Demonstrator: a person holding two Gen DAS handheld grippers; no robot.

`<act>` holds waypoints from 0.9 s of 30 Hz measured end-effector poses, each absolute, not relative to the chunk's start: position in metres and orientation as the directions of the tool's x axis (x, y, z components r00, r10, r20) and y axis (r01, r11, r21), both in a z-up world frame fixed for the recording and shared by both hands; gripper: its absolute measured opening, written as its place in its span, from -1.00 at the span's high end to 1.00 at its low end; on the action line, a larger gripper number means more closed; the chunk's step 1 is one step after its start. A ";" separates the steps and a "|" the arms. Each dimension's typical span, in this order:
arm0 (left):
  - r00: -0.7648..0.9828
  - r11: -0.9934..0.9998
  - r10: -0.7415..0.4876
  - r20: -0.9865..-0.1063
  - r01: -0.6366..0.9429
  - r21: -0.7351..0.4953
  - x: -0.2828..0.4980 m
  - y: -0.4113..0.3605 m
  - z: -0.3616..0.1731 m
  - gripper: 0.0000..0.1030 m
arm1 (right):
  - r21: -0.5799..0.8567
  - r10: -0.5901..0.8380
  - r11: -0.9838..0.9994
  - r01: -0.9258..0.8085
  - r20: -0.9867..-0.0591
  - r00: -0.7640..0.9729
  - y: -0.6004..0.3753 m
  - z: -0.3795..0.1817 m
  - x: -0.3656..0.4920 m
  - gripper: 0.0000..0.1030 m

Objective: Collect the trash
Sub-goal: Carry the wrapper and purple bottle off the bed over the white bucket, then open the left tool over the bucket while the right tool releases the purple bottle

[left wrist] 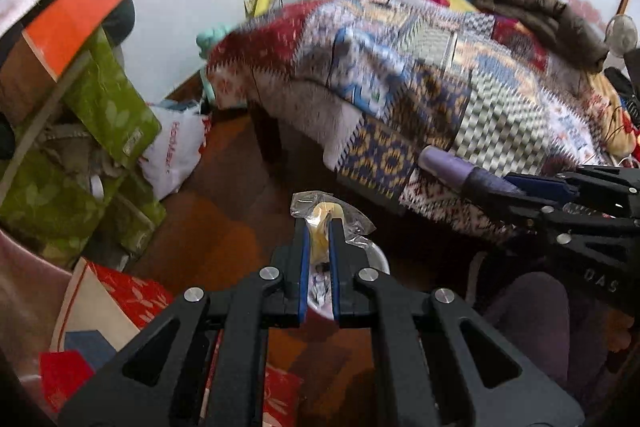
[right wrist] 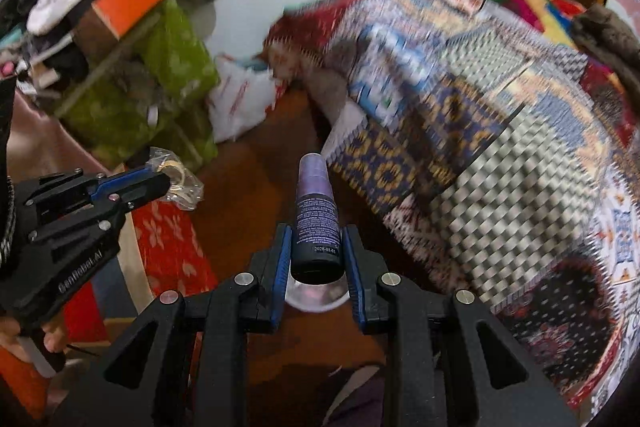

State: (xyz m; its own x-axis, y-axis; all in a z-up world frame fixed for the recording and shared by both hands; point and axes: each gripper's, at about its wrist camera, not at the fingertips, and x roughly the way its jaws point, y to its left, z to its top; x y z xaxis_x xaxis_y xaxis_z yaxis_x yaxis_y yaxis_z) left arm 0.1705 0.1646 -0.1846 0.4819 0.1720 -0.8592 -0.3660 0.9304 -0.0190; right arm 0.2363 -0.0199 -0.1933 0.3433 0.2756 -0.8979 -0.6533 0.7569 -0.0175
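Right wrist view: hand-held gripper [right wrist: 316, 247] clamping purple bottle [right wrist: 316, 223] over wooden floor [right wrist: 256, 163] (quilted bed [right wrist: 500, 115] beside).

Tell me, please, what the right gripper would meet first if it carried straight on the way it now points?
Probably the white round container on the floor just beyond the right gripper, which is shut on a purple bottle; depth is unclear through the fisheye.

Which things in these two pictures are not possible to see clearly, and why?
- Left wrist view: the white container on the floor is mostly hidden behind the left gripper and its clear plastic wrapper.
- Right wrist view: the purple bottle in the right gripper has label text too small to read.
- Both views: the patterned blanket is blurred.
- Left wrist view: the right gripper's body is cut off by the edge.
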 end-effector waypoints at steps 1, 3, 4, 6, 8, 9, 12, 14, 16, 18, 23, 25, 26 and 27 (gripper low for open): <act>0.469 0.929 0.165 -0.868 -0.368 -0.022 0.171 0.165 -0.194 0.86 | -0.019 0.263 0.756 -0.654 -0.907 0.329 -0.017 -0.203 0.237 0.54; 0.446 0.927 0.153 -0.882 -0.374 -0.028 0.172 0.165 -0.208 0.86 | -0.011 0.247 0.757 -0.654 -0.921 0.301 -0.015 -0.218 0.240 0.54; 0.432 0.926 0.141 -0.891 -0.377 -0.036 0.173 0.166 -0.218 0.86 | 0.002 0.241 0.760 -0.650 -0.930 0.278 -0.013 -0.225 0.242 0.53; 0.405 0.923 0.122 -0.906 -0.382 -0.046 0.176 0.168 -0.234 0.86 | 0.036 0.230 0.768 -0.640 -0.948 0.222 -0.012 -0.242 0.248 0.53; 0.377 0.921 0.103 -0.920 -0.385 -0.055 0.179 0.170 -0.248 0.86 | 0.050 0.211 0.775 -0.630 -0.960 0.183 -0.009 -0.257 0.254 0.54; 0.358 0.921 0.092 -0.929 -0.386 -0.058 0.181 0.171 -0.257 0.86 | 0.053 0.194 0.775 -0.630 -0.968 0.157 -0.007 -0.267 0.257 0.54; 0.322 0.921 0.059 -0.945 -0.382 -0.073 0.184 0.173 -0.274 0.86 | 0.063 0.166 0.779 -0.624 -0.980 0.108 -0.002 -0.285 0.266 0.54; 0.303 0.922 0.041 -0.952 -0.379 -0.081 0.186 0.176 -0.283 0.86 | 0.066 0.157 0.779 -0.624 -0.983 0.092 0.003 -0.292 0.272 0.54; 0.288 0.920 0.022 -0.957 -0.380 -0.093 0.190 0.178 -0.291 0.86 | 0.083 0.160 0.778 -0.622 -0.985 0.069 0.008 -0.296 0.277 0.53; 0.276 0.915 -0.001 -0.961 -0.388 -0.113 0.194 0.182 -0.297 0.86 | 0.119 0.180 0.782 -0.612 -0.983 0.038 0.010 -0.299 0.284 0.53; 0.259 0.903 -0.041 -0.965 -0.403 -0.146 0.207 0.189 -0.306 0.81 | 0.117 0.176 0.780 -0.614 -0.984 0.035 0.011 -0.297 0.295 0.51; 0.243 0.898 -0.057 -0.968 -0.411 -0.156 0.212 0.190 -0.310 0.64 | 0.097 0.167 0.775 -0.625 -0.985 0.053 0.011 -0.294 0.297 0.50; 0.238 0.897 -0.058 -0.970 -0.413 -0.155 0.213 0.190 -0.311 0.47 | 0.090 0.166 0.771 -0.631 -0.984 0.063 0.010 -0.292 0.297 0.50; 0.238 0.898 -0.053 -0.970 -0.413 -0.150 0.213 0.189 -0.311 0.40 | 0.079 0.164 0.767 -0.637 -0.983 0.076 0.010 -0.288 0.295 0.49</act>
